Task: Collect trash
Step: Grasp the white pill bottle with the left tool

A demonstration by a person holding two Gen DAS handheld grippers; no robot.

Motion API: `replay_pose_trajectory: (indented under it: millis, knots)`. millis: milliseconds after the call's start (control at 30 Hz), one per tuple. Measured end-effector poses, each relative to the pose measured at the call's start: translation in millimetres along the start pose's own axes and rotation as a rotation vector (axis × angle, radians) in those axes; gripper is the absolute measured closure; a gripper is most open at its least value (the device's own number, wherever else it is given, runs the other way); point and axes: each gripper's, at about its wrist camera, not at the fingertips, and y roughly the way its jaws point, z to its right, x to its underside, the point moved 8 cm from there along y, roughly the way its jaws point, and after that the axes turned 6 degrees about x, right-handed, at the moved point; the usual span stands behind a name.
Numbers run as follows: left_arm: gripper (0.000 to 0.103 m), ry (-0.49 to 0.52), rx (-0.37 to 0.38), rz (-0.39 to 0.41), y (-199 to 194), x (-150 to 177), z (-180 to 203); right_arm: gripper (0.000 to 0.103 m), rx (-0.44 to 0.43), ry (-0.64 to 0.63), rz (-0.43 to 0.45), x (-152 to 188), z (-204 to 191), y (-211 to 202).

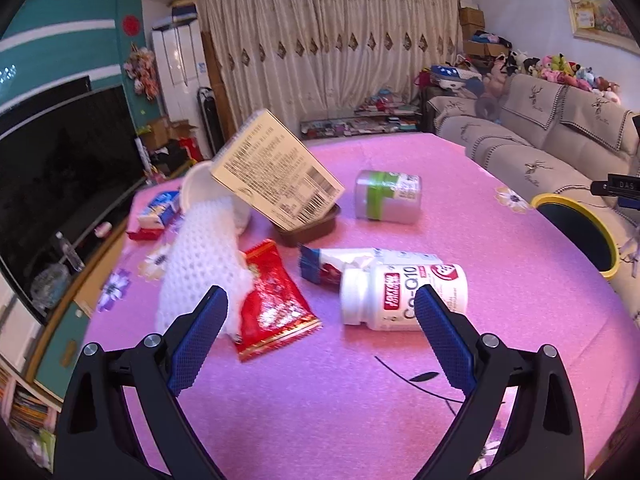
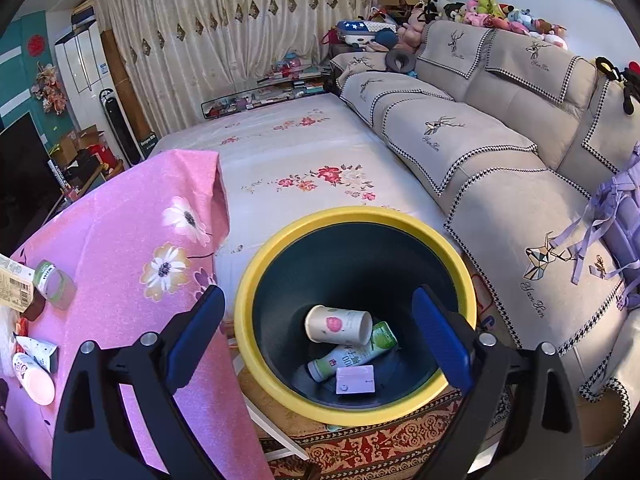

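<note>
Left gripper [image 1: 320, 300]: fingers spread, empty | Co-Q10 bottle [image 1: 404, 298]: on worktop, just ahead-right, long axis crosswise, probably nearest | right gripper [image 2: 318, 300]: spread, empty, over bin [image 2: 280, 380].

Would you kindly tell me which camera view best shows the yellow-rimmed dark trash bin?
The right wrist view: the yellow-rimmed dark trash bin fills its centre, contents visible. The left wrist view catches only part of its rim at the right edge.

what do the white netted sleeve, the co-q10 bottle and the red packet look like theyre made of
Netted sleeve: soft white foam mesh, judging by its puffy open lattice. Co-Q10 bottle: likely smooth opaque white plastic with a printed label. Red packet: glossy plastic or foil film; it crinkles and glints.
</note>
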Motion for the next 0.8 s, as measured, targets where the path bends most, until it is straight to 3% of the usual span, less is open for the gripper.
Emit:
replay_pose_trajectory:
  millis: [233,467,700,800]
  knots:
    - [0.010,0.010,0.152,-0.049,14,-1,21,0.012,-0.051,-0.021,0.019,5,-12,-8]
    - [0.010,-0.022,0.275,-0.134,35,-6,20,0.012,-0.095,-0.015,0.006,9,-21,-1]
    - [0.009,0.013,0.344,-0.173,42,0,30,0.012,-0.128,-0.026,-0.005,14,-34,3]
    - [0.009,0.026,0.337,-0.174,48,-2,36,0.012,-0.136,-0.034,-0.003,15,-37,1]
